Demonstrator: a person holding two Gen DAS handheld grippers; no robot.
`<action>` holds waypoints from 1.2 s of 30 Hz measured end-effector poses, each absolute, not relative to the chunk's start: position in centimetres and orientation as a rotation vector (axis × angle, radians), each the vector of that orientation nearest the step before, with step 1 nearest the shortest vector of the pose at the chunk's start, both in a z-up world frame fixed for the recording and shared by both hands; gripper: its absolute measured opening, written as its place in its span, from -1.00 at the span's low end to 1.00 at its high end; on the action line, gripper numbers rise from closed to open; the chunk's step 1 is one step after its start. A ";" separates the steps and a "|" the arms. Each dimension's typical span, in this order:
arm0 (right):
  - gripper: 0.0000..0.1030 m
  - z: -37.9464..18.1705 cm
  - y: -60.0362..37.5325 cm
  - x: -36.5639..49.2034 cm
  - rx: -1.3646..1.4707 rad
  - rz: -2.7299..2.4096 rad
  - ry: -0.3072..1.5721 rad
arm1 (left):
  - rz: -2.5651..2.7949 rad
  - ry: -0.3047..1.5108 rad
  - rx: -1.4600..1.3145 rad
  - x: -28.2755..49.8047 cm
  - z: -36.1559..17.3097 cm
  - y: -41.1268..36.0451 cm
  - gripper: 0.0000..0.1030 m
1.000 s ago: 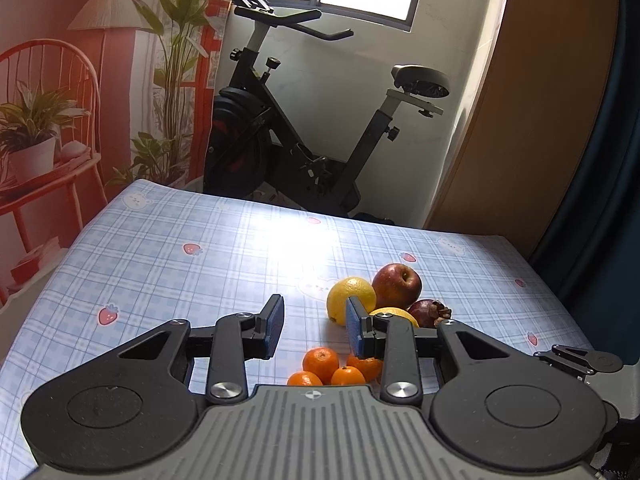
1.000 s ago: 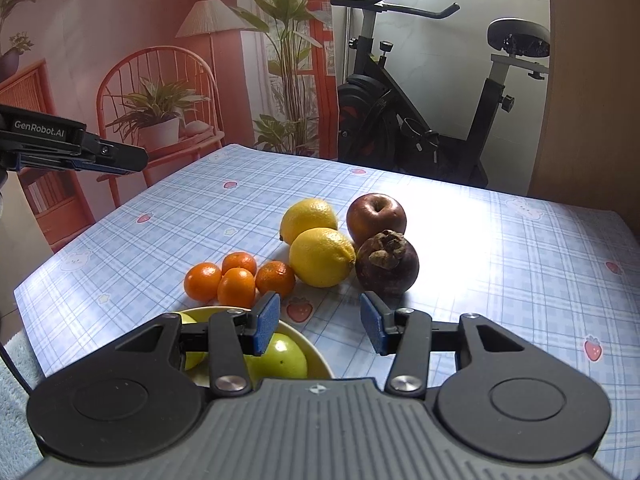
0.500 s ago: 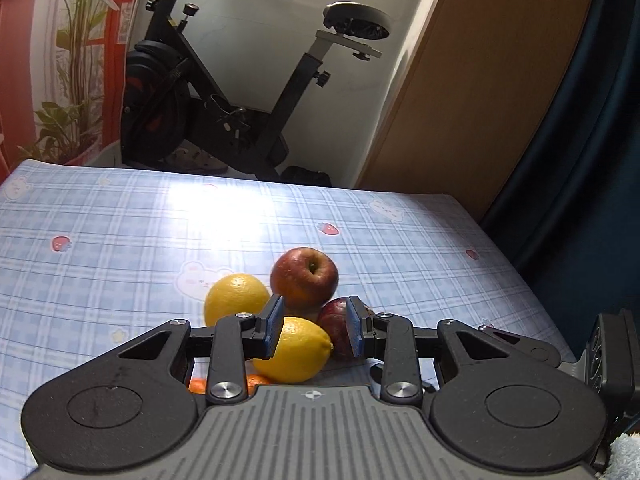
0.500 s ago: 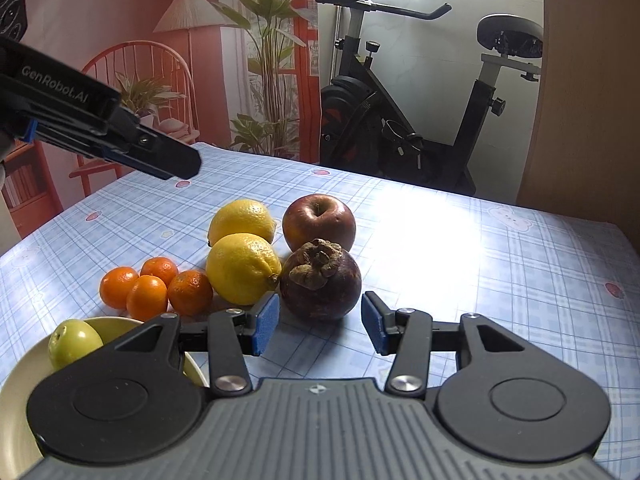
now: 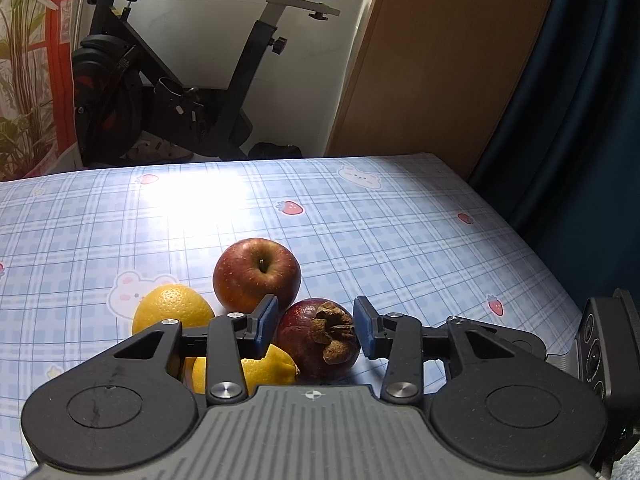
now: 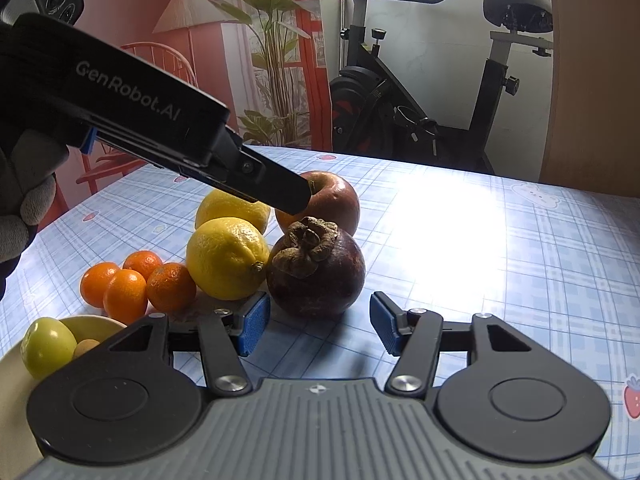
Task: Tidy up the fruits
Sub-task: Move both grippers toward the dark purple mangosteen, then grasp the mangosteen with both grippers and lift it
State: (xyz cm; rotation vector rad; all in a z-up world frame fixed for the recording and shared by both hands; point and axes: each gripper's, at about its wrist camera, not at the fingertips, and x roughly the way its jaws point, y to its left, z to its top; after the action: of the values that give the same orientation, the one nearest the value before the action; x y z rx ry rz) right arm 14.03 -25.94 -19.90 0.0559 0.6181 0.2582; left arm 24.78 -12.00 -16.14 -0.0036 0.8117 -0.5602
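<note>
A dark purple mangosteen (image 5: 318,346) (image 6: 316,270) lies on the checked tablecloth among two lemons (image 5: 173,310) (image 6: 228,258), a red apple (image 5: 256,274) (image 6: 334,200) and several small oranges (image 6: 128,284). My left gripper (image 5: 316,326) is open, its jaws either side of the mangosteen and apart from it. My right gripper (image 6: 316,328) is open and empty, just short of the mangosteen. A yellow bowl (image 6: 12,368) at lower left holds a green fruit (image 6: 48,346).
The left gripper's body (image 6: 160,120) reaches in over the fruit from the upper left. An exercise bike (image 5: 168,80) stands beyond the table's far edge. A dark curtain (image 5: 580,100) hangs beside the right edge.
My left gripper has swung right and come down over the fruit pile, now framing the mangosteen. My right gripper has moved forward from the bowl toward the mangosteen.
</note>
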 end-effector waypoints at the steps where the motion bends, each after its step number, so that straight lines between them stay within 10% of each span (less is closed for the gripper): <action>1: 0.14 -20.0 -26.1 14.1 0.063 0.258 0.620 | -0.572 0.816 -0.002 25.0 -16.2 -12.3 0.07; 36: 0.21 -20.2 -26.5 14.3 0.097 0.276 0.647 | -0.641 0.884 0.090 24.6 -17.1 -15.1 -0.16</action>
State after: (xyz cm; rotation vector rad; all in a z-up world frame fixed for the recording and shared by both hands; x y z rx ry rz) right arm 14.32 -26.48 -20.16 0.0968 0.6470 0.2756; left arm 24.58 -15.05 -17.10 0.0901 0.8841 -0.6408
